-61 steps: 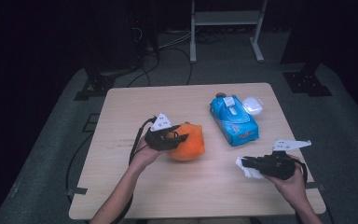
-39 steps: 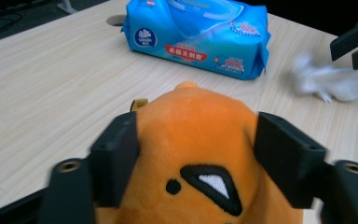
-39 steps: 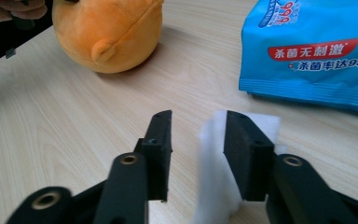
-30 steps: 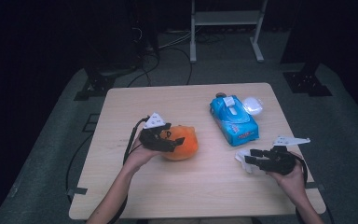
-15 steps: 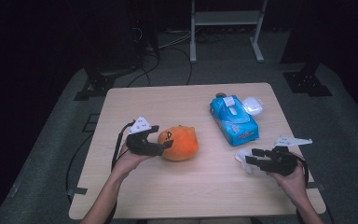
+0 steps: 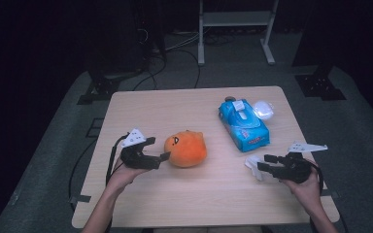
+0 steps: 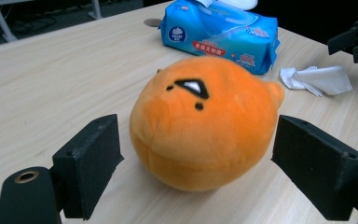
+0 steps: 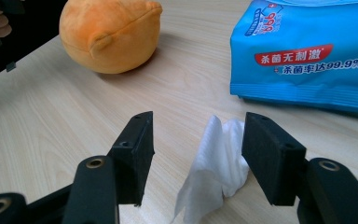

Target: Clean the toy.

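An orange plush toy (image 6: 185,148) lies on the wooden table (image 6: 175,107) left of centre. My left gripper (image 6: 158,149) sits just left of it, open, jaws having just been opening. In the left gripper view the plush (image 7: 200,121) lies ahead between the two pads, touching neither. My right gripper (image 6: 263,162) rests at the front right, open, its jaws also having just been opening. A crumpled white tissue (image 8: 219,163) lies on the table between its pads, close to the right-hand one.
A blue wet-wipes pack (image 6: 244,125) lies right of centre, with a small white round object (image 6: 263,109) behind it. A metal stand and cables are on the dark floor beyond the table's far edge.
My left gripper has let go of the plush and drawn back to the left; the plush stays on the table. The right gripper's jaws have widened around the tissue without moving.
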